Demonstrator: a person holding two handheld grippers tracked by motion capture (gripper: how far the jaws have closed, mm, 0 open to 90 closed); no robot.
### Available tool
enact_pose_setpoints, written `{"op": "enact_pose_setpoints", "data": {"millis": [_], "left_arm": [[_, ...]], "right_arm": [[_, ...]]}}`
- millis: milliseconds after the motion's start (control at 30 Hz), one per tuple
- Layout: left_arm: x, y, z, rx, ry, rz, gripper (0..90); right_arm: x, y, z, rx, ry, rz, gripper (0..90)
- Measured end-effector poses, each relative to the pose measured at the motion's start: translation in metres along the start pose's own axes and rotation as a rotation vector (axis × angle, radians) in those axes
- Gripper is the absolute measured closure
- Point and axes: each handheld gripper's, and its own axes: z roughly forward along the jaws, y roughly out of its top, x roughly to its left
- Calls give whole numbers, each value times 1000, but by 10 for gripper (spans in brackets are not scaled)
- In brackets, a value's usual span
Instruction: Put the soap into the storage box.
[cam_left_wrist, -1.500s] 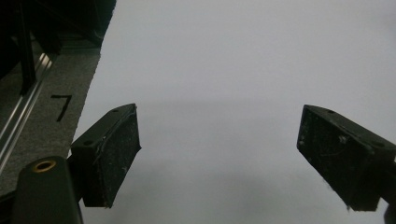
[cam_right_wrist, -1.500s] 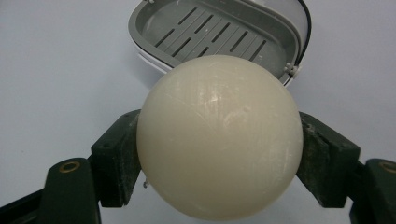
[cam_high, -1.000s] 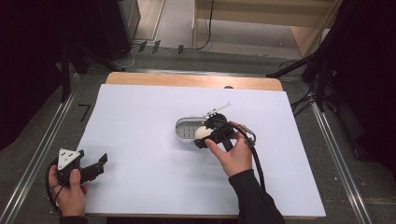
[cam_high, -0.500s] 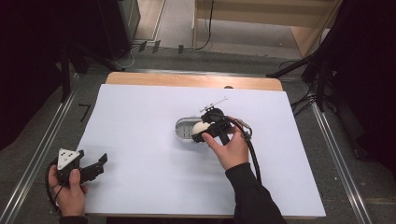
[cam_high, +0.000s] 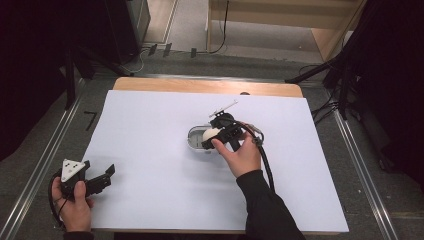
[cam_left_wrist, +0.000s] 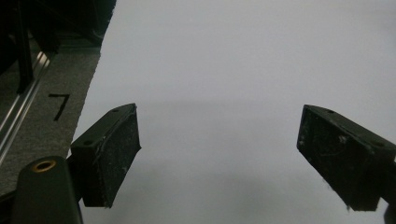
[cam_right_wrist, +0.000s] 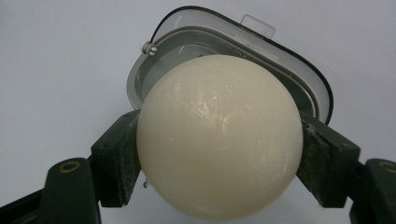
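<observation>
A white sheet-covered table (cam_high: 150, 130) carries the work, with a bare wooden strip along its far edge. Near its centre lies a shallow oval grey container with a clear rim and small tab (cam_right_wrist: 261, 42), open side up. The right gripper (cam_high: 216, 134) is held directly over this container, its black jaws clenched on either side of a smooth cream-white ball (cam_right_wrist: 219, 135) (the ball hides most of the container's interior in the right gripper view). The ball appears to sit above the container's opening, not yet resting in it. The left gripper (cam_left_wrist: 219, 154) rests near the table's near-left corner, jaws spread wide with nothing between them. Risk: the ball is round and slick, held at two narrow contacts; releasing it off-centre could let it strike the rim and roll away across the sheet, or nudge the unsteadied container.
</observation>
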Motion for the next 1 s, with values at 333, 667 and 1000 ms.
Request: {"op": "enact_pose_setpoints", "data": {"millis": [333,667,1000], "left_arm": [[0,0,0,1,-1,-1,142],[0,0,0,0,-2,1,142],[0,0,0,1,-1,-1,142]], "right_arm": [[0,9,6,10,-4,6,252],[-2,14,13,20,-3,9,252],[-4,16,22,32,-3,24,252]]}}
